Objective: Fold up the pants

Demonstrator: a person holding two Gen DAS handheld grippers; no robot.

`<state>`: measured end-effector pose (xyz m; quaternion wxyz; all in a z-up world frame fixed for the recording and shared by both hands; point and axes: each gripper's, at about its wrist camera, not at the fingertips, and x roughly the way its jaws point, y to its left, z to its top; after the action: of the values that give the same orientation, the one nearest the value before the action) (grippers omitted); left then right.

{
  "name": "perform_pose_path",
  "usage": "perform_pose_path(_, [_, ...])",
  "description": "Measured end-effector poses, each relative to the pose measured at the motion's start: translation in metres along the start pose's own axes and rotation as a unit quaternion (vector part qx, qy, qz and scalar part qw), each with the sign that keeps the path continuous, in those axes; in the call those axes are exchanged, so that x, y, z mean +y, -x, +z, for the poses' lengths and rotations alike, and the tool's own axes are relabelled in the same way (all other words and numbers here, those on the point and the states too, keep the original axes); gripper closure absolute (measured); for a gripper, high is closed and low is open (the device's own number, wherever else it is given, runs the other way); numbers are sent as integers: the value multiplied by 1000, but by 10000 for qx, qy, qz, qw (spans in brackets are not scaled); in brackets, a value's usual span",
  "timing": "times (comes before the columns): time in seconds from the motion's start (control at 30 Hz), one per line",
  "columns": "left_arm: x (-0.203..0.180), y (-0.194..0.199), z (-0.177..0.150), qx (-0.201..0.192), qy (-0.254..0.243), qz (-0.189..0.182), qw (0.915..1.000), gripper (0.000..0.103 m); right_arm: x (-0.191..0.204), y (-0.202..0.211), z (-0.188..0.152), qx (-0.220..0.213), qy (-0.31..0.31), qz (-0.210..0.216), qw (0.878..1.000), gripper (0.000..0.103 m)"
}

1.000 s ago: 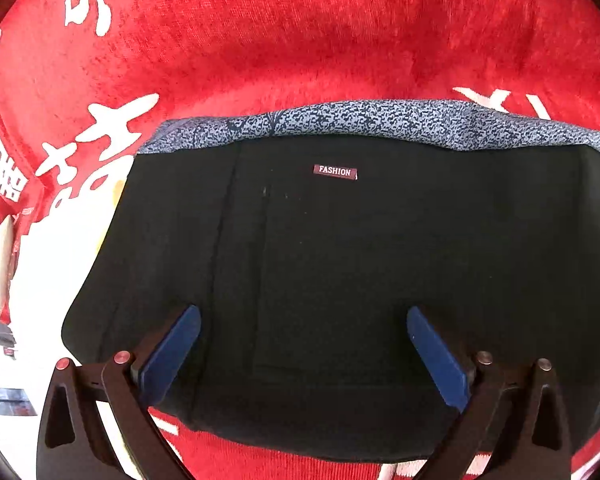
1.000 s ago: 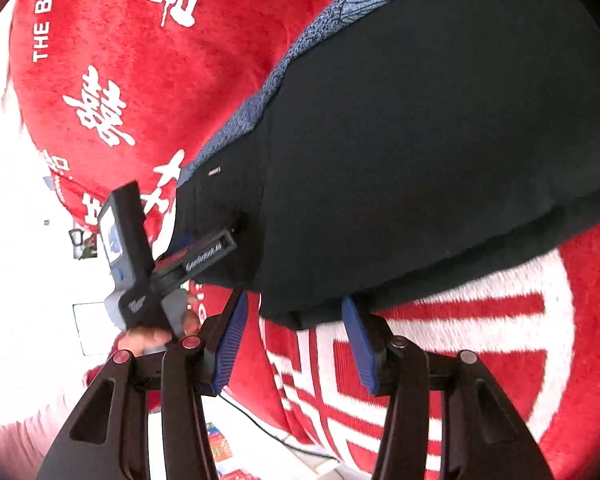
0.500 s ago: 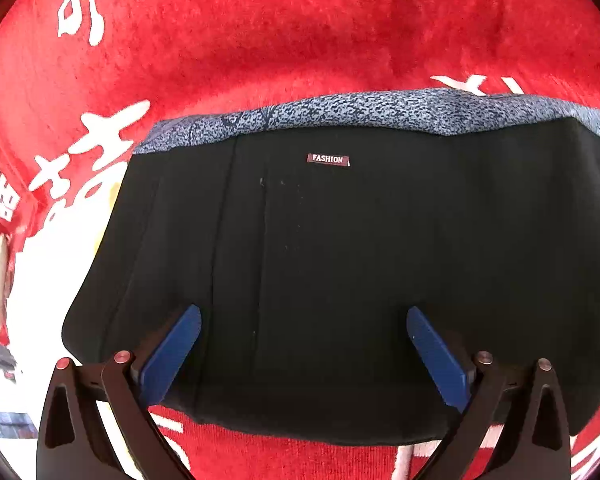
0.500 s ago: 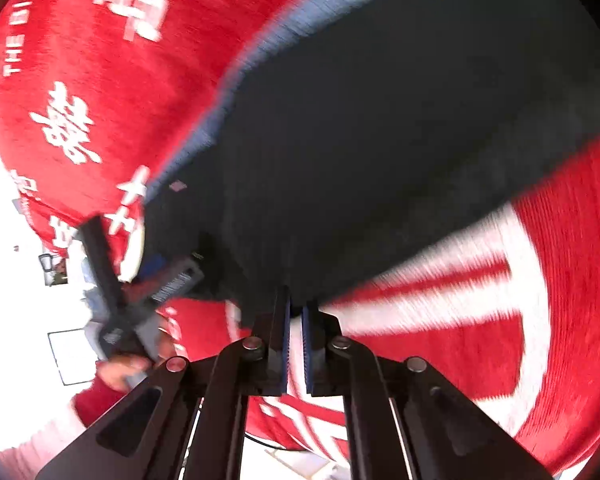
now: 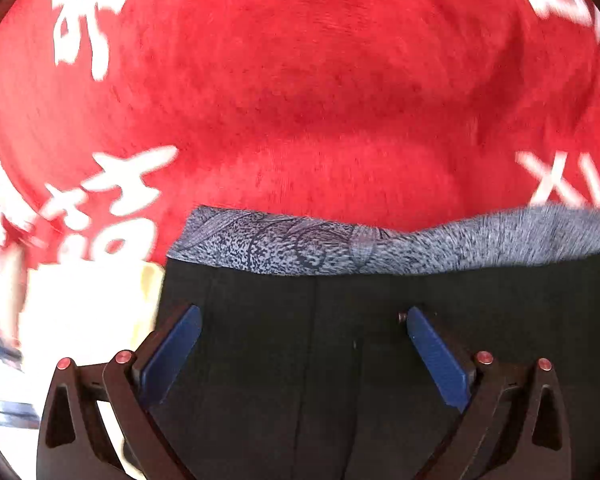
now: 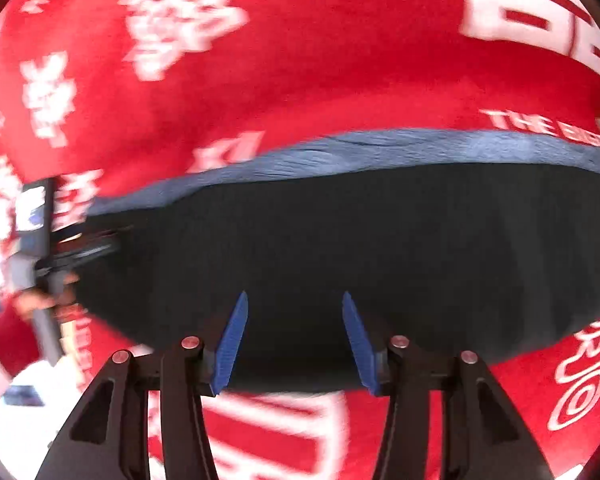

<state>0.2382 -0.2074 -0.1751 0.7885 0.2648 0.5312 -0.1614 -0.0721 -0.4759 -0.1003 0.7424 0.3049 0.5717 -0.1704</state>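
pants [image 5: 340, 360]: matt black cloth, smooth
waistband [image 5: 340, 244]: speckled grey-blue knit
blanket [image 5: 320, 80]: fuzzy red plush, white print
left gripper [image 5: 302, 332]: matt black plastic, ribbed blue pads, shiny metal rivets

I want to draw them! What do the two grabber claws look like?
Both grippers, left gripper and right gripper, look alike: black metal arms with triangle cut-outs, small reddish round rivets, and flat blue ribbed finger pads. No cables or markings show.
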Motion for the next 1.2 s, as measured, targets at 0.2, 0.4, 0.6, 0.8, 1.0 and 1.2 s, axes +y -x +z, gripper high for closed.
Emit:
perform_pose_path(0.2, [7,4,-1,439,518,-14,9977,0,-19,2,-15,-356,-240,518,9977,50])
perform_pose_path(0.4, [-38,54,-30,346,160,-363,9986,0,-12,-2,-7,-303,-229,829,9958,25])
perform_pose_path(0.6, [-108,100,-63,245,-447,-724,9961,0,-30,0,-6,-87,-512,1246,9908,24])
perform_pose_path(0.8, [-157,121,-72,413,-655,-1088,9910,0,-71,31,-21,-250,-1101,1778,9776,24])
perform_pose_path(1.0, [-219,140,-79,499,-1151,-1301,9835,0,-127,46,-60,-177,-1825,1965,9632,23])
perform_pose_path(1.2, [-275,158,-70,340,-1322,-1458,9799,0,-185,62,-87,-456,-2549,1978,9454,23])
